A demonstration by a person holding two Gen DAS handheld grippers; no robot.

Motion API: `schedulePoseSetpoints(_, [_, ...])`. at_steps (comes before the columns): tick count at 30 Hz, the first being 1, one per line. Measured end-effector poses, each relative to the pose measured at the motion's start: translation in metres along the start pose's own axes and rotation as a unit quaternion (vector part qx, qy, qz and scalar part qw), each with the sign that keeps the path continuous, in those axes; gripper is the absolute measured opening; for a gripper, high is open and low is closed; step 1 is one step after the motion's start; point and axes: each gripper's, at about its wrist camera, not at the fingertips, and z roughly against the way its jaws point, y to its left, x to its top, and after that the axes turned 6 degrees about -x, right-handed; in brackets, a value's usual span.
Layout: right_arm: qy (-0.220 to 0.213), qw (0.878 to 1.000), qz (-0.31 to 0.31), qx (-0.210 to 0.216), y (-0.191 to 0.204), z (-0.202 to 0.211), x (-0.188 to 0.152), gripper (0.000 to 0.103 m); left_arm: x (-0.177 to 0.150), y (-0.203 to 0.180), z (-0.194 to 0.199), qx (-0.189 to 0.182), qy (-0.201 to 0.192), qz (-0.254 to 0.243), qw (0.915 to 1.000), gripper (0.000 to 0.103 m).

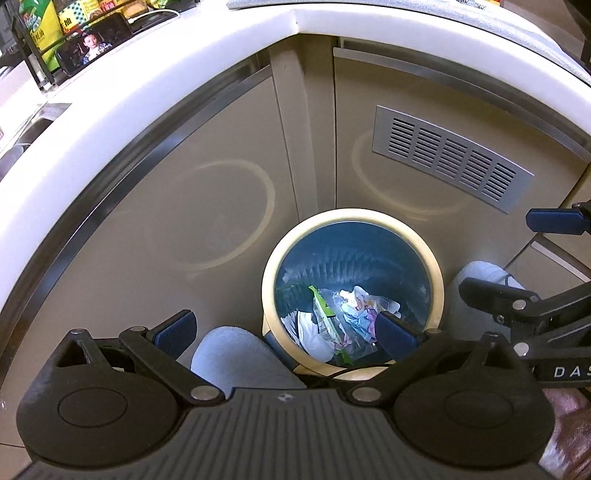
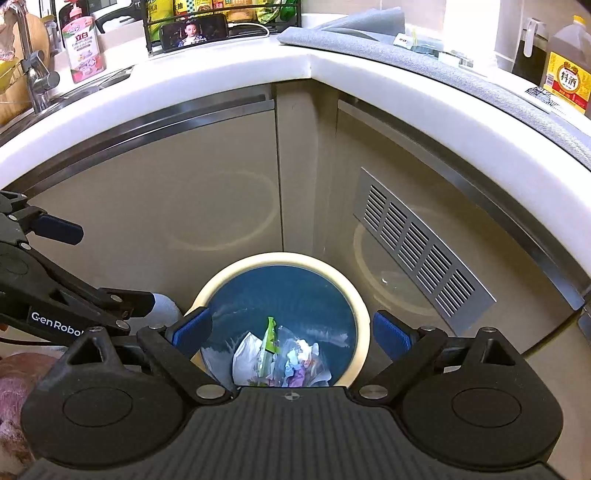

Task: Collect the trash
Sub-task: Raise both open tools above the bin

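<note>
We held both grippers above the round waste bin with the cream rim and blue liner (image 2: pixel 364 314), which stood on the floor in the inner corner of the beige kitchen cabinets (image 2: pixel 166 206). In the right wrist view the bin sat at lower centre, directly between the blue-padded fingers of the right gripper (image 2: pixel 291 330), whose jaws were spread wide with nothing between them. In the left wrist view the bin (image 1: pixel 437 291) lay right of centre, so that the left gripper (image 1: pixel 284 328) had its right finger over the bin's opening and its left finger outside the rim; those jaws were also released and empty.

The trash (image 2: pixel 280 360) lay at the bottom of the bin: a white crumpled sheet, a green and white snack wrapper standing on edge, clear plastic film, and small scraps in purple and pale blue. The left wrist view showed the same heap (image 1: pixel 343 321) under a bright glare.

On the left gripper's black arm, at the left edge of the right wrist view, we read "GenRobo"; on the right gripper's arm, at the right edge of the left wrist view, "DAS". At upper right a yellow-labelled bottle (image 2: pixel 567 79) on the white countertop (image 2: pixel 221 86) read "料酒". At upper left a pink pump bottle (image 2: pixel 83 44) bore "立白". A phone (image 2: pixel 194 31) propped at top centre showed a video.
</note>
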Motion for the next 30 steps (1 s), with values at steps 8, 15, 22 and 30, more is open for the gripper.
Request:
schedulePoseSetpoints(8, [0.002,1.0,0.006,0.004,0.001,-0.002,0.0,0.096,-0.002,-0.001,0.002,0.004,-0.008,-0.001,1.0,0.103])
schedulePoseSetpoints(15, [0.002,1.0,0.007,0.005,0.001,-0.002,-0.001,0.097,-0.002,-0.001,0.007,0.012,-0.021,-0.003,0.9997,0.103])
schedulePoseSetpoints(22, [0.0,1.0,0.008,0.005,0.001,-0.002,-0.001,0.098,-0.002,0.0,0.01,0.019,-0.03,-0.008,0.9993,0.103])
schedulePoseSetpoints(30, [0.001,1.0,0.013,0.007,0.002,-0.002,-0.001,0.098,-0.001,0.001,0.016,0.024,-0.049,-0.005,0.9985,0.103])
